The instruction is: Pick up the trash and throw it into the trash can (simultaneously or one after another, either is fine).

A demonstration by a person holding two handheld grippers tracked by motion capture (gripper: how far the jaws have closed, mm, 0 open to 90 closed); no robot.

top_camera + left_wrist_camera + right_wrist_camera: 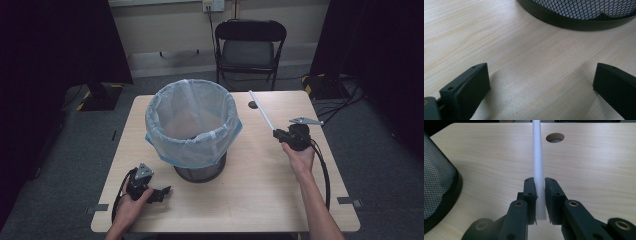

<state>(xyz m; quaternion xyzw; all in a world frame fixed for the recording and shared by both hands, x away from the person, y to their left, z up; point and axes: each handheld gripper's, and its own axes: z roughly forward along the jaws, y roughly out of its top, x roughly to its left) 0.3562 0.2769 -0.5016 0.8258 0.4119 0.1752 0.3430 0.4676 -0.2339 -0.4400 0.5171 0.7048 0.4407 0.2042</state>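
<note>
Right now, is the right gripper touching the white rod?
Touching. The right gripper view shows the right gripper with both jaws pressed on the white rod.

On the bench (280,190) stands a black mesh bin (200,172) lined with a pale blue bag (192,120). My right tongs (276,133) clamp one end of a thin white rod (261,109) that slants away toward the bench's far edge. My left tongs (162,192) rest near the bin's base, jaws apart.
</note>
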